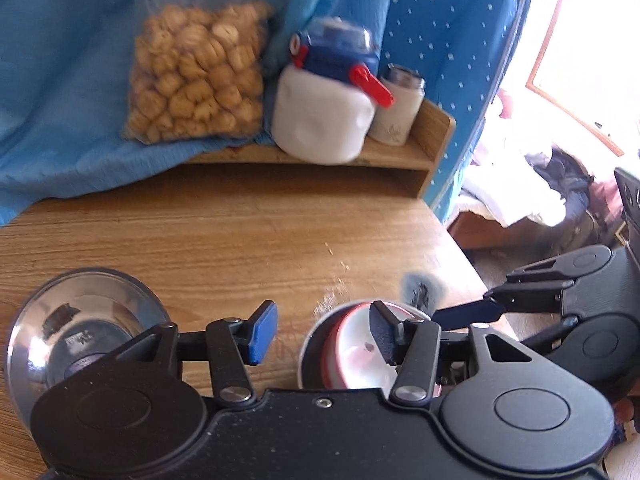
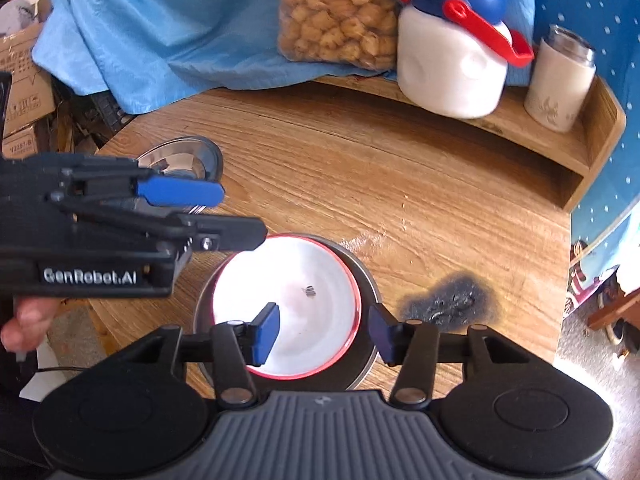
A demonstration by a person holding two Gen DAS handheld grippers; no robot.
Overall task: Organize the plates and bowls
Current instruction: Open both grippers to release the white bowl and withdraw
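Note:
A white bowl with a red rim (image 2: 296,300) sits inside a steel plate (image 2: 370,280) near the table's front edge. It also shows in the left wrist view (image 1: 360,356). A steel bowl (image 1: 76,320) stands to its left, also in the right wrist view (image 2: 180,158). My left gripper (image 1: 322,334) is open and empty, low over the table between the two dishes; it also shows in the right wrist view (image 2: 236,216). My right gripper (image 2: 324,332) is open and empty, just above the white bowl's near side.
On a wooden shelf (image 2: 560,152) at the back stand a bag of biscuits (image 2: 340,12), a white jar with a blue lid and red scoop (image 2: 456,68), and a small white jar (image 2: 560,84). A blue cloth (image 2: 160,28) drapes behind. A black burn mark (image 2: 452,300) is on the table.

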